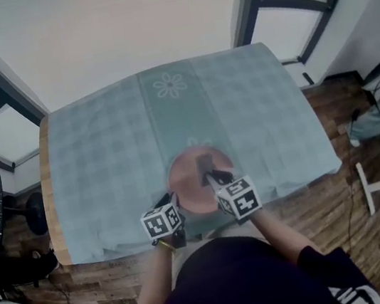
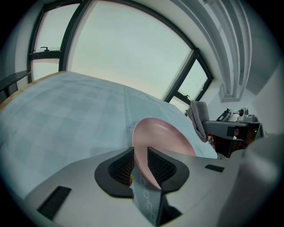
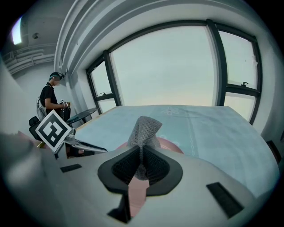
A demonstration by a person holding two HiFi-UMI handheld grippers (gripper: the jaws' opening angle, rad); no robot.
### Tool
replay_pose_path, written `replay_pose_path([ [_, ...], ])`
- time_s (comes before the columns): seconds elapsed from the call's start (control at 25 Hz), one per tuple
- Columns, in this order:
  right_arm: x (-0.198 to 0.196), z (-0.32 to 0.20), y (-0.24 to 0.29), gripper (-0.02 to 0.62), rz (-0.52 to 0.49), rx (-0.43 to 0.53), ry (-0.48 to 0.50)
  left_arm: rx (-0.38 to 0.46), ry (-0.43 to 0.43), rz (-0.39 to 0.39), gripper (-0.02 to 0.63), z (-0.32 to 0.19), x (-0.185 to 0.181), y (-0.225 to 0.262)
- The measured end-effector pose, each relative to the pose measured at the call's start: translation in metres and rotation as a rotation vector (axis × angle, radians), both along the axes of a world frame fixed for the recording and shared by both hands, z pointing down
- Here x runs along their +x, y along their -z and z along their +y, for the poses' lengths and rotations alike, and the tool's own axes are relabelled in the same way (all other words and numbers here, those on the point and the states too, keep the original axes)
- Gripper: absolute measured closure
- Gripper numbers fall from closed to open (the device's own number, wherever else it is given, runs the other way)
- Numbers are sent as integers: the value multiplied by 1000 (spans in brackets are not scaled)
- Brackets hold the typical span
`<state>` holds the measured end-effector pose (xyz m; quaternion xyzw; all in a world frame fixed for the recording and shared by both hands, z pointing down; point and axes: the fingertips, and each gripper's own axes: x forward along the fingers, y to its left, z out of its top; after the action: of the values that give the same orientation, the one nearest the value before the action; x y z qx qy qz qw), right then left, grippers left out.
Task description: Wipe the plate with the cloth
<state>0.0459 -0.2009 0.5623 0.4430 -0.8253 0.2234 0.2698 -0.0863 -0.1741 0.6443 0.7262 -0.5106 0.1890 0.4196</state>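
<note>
Holding the left gripper (image 2: 140,157) partly open, jaws apart, with the near-left rim of the pink plate (image 1: 189,180) slanting through the gap and neither pad clamping it. Pinching the grey mesh cloth (image 3: 144,128) in the right gripper (image 3: 141,155), jaws closed tight on its lower end, with the bunched top sticking up past the fingertips just above the plate. Working over a pale blue checked tablecloth (image 1: 103,148), with the plate near the table's front edge, just before the person's body.
</note>
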Motion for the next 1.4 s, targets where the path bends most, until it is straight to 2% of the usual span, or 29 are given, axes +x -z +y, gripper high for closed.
replay_pose_path([
  [0.16,-1,-13,-13,561,30,-17,43,-16,35,2,485,-6,-2,-9],
  [0.4,0,-33,-38,563,83,-45,86,-56,74,5,482,-10,-4,-21],
  [0.84,0,-61,-81,561,174,-106,122,-103,84,27,485,-11,-2,-39],
  [1.4,6,-76,-119,561,271,-185,126,-85,67,12,551,-17,4,-42],
])
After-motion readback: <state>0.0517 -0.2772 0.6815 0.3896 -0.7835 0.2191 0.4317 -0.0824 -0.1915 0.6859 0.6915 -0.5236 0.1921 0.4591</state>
